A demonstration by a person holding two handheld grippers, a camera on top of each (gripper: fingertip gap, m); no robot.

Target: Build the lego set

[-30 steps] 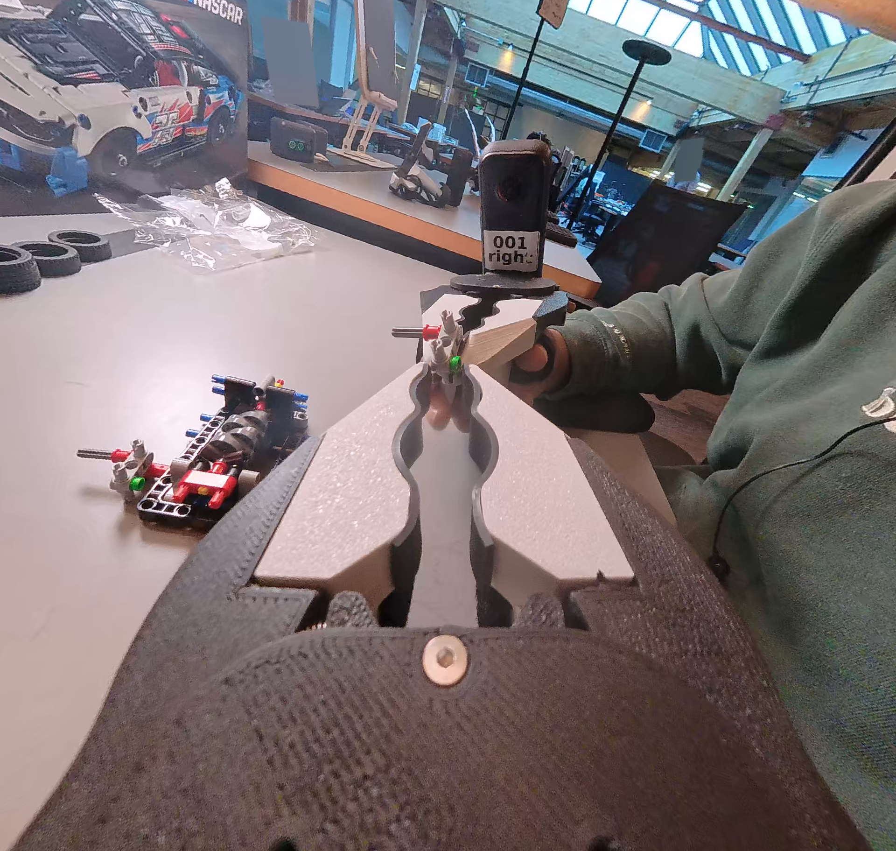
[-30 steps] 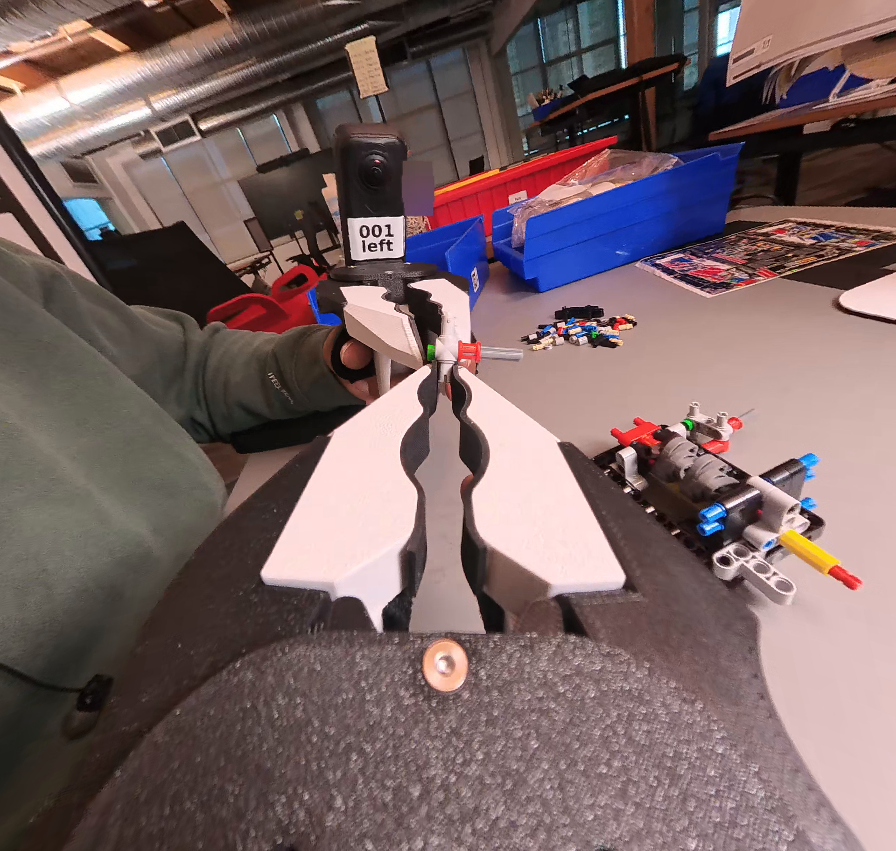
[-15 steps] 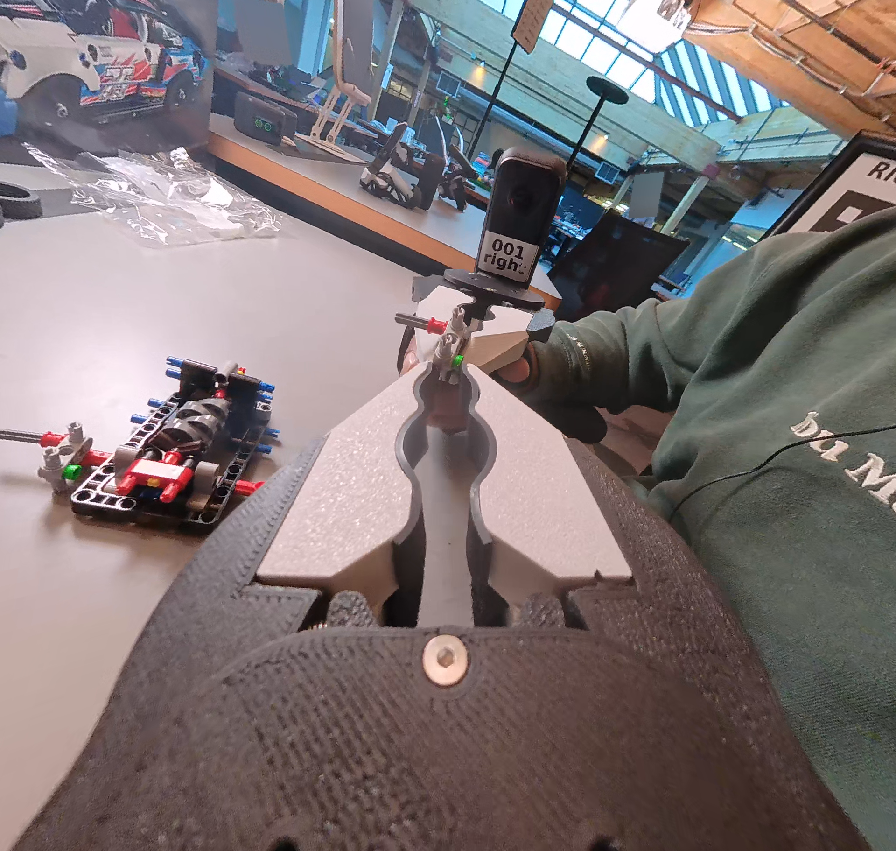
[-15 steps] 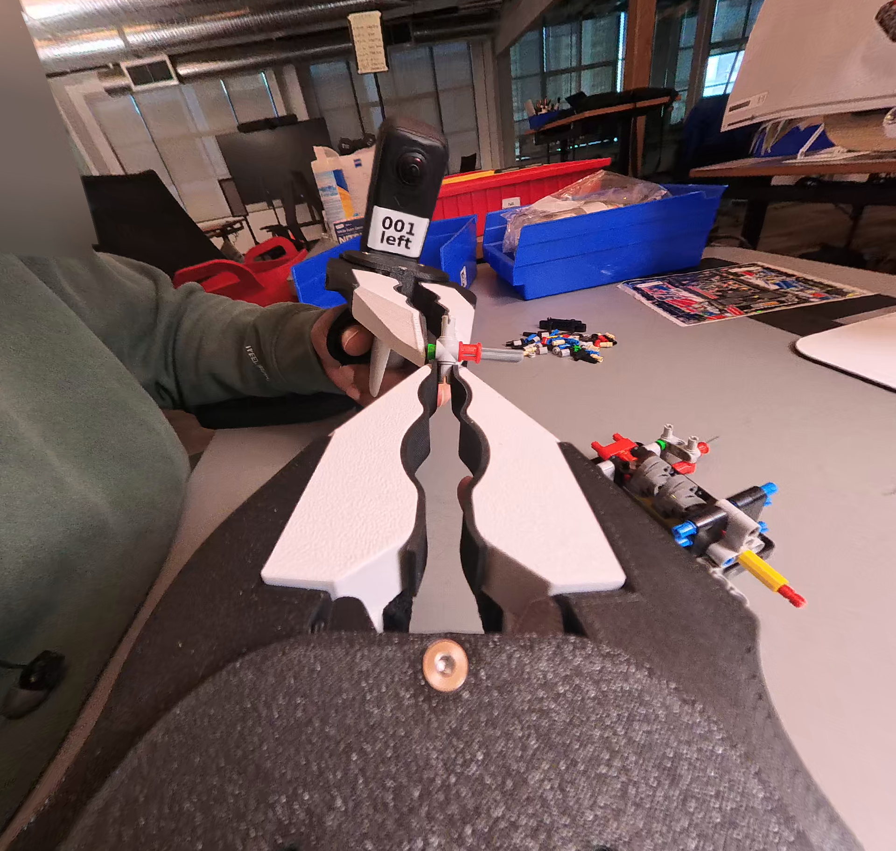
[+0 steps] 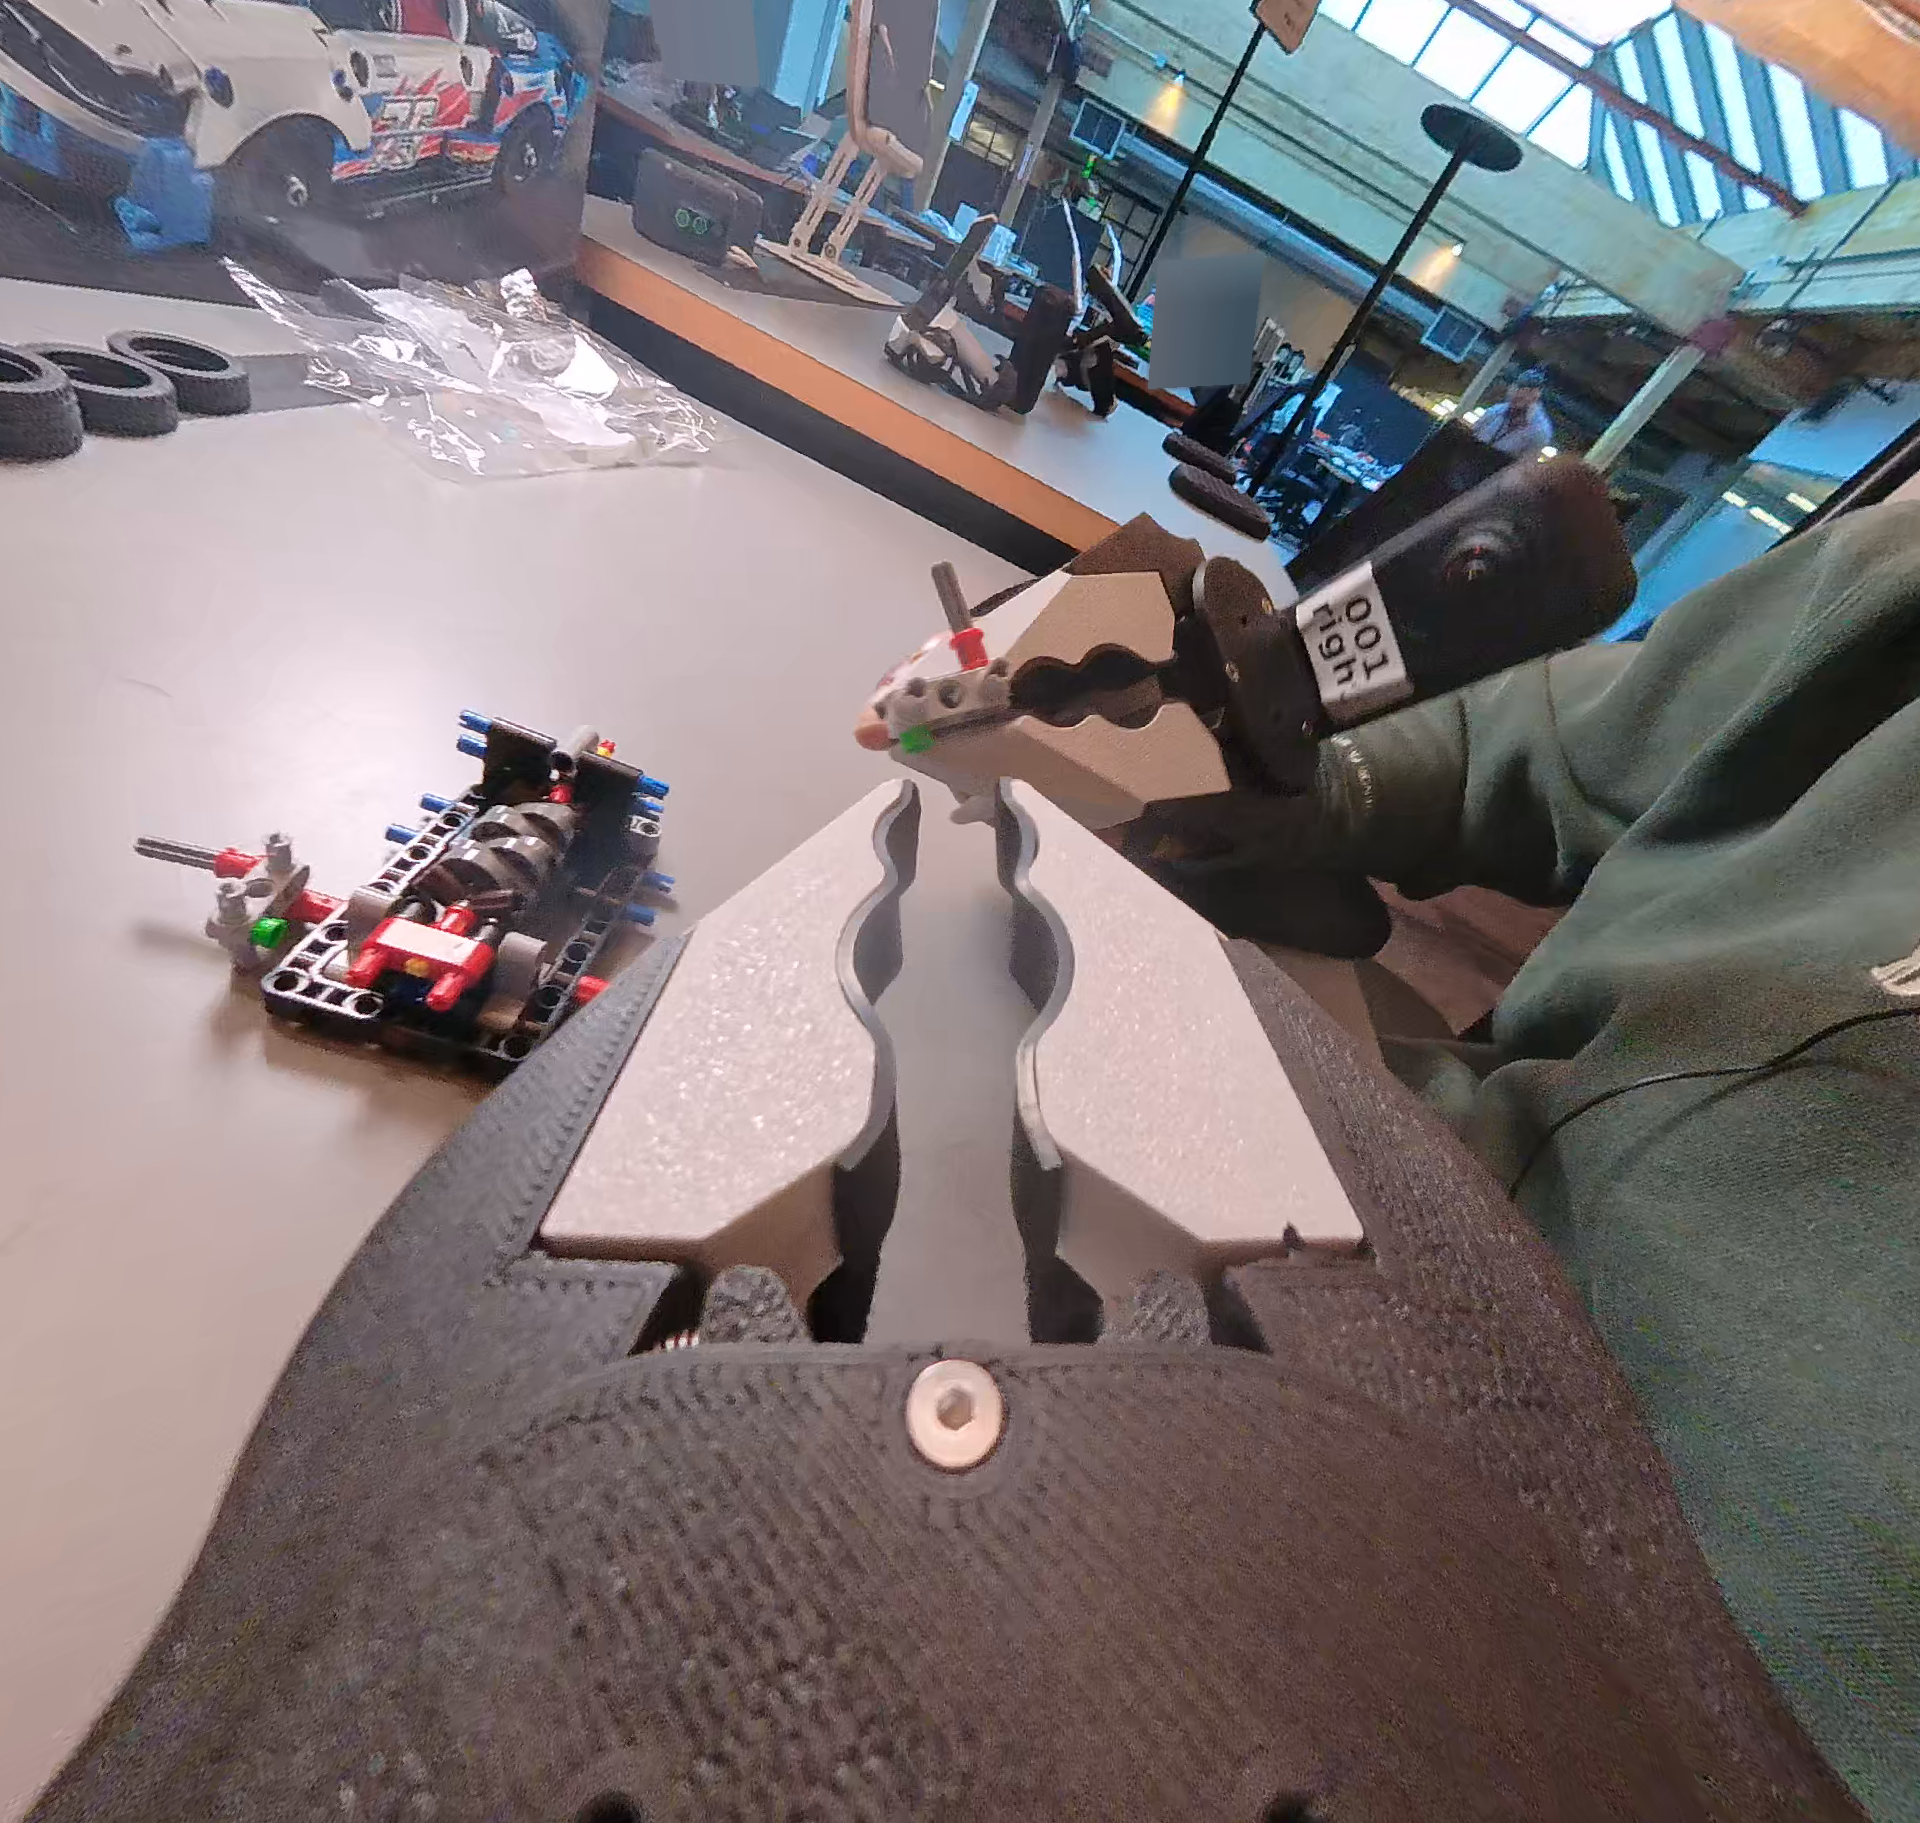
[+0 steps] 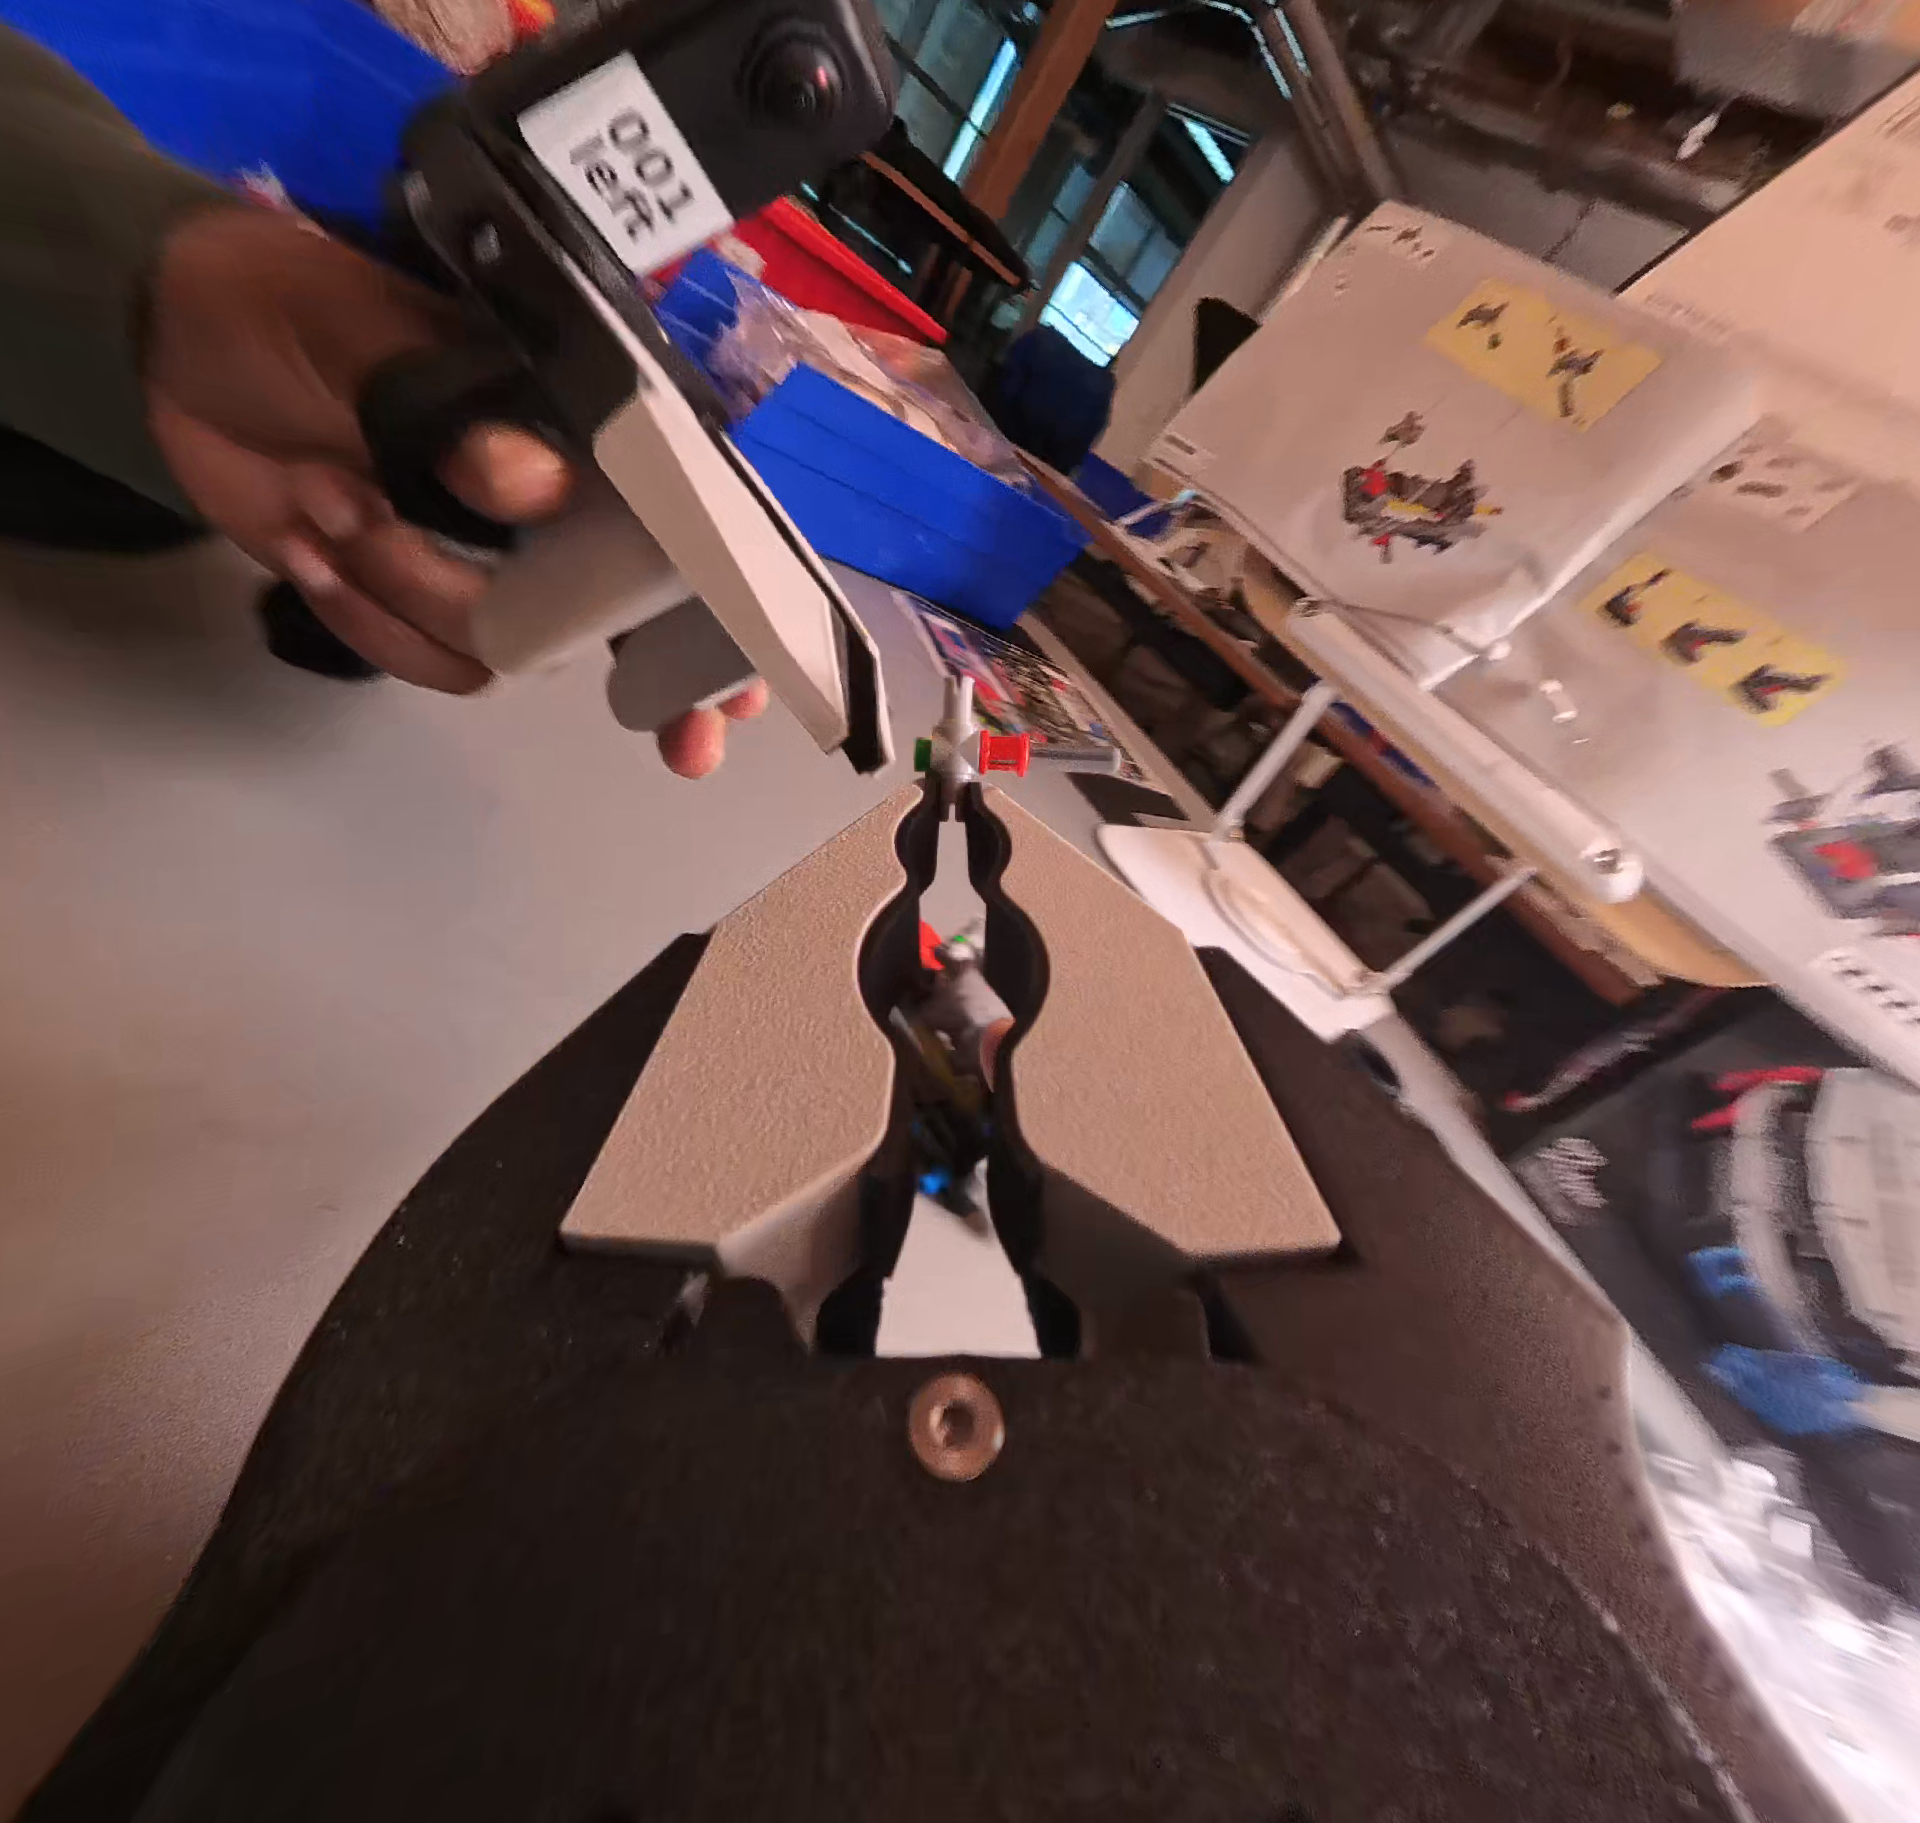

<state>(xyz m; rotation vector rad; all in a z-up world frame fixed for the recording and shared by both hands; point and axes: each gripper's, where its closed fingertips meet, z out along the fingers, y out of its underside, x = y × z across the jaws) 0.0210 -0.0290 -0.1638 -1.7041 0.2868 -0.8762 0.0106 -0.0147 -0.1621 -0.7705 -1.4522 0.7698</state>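
Observation:
A small grey lego sub-assembly (image 5: 940, 695) with a red bush, a grey axle and a green pin is held in my right gripper (image 5: 935, 724), which lies rolled on its side above the table. In the right wrist view the gripper (image 6: 951, 799) is shut on this piece (image 6: 961, 750). My left gripper (image 5: 958, 794) is open and empty, its tips just below and in front of the piece; it also shows in the right wrist view (image 6: 857, 724). The black lego chassis (image 5: 457, 900) with red, blue and grey parts lies on the grey table (image 5: 312, 630) to the left, and shows blurred between the right fingers (image 6: 951, 1004).
Three black tyres (image 5: 104, 386) and a clear plastic bag (image 5: 488, 381) lie at the far left before the set's box (image 5: 260, 59). Blue bins (image 6: 904, 485) and open instruction pages (image 6: 1507, 485) stand beyond. A person's green sleeve (image 5: 1662, 838) fills the right.
My left gripper has opened and let go of the small sub-assembly, which both grippers held before. The right gripper has rolled onto its side, keeping the piece.

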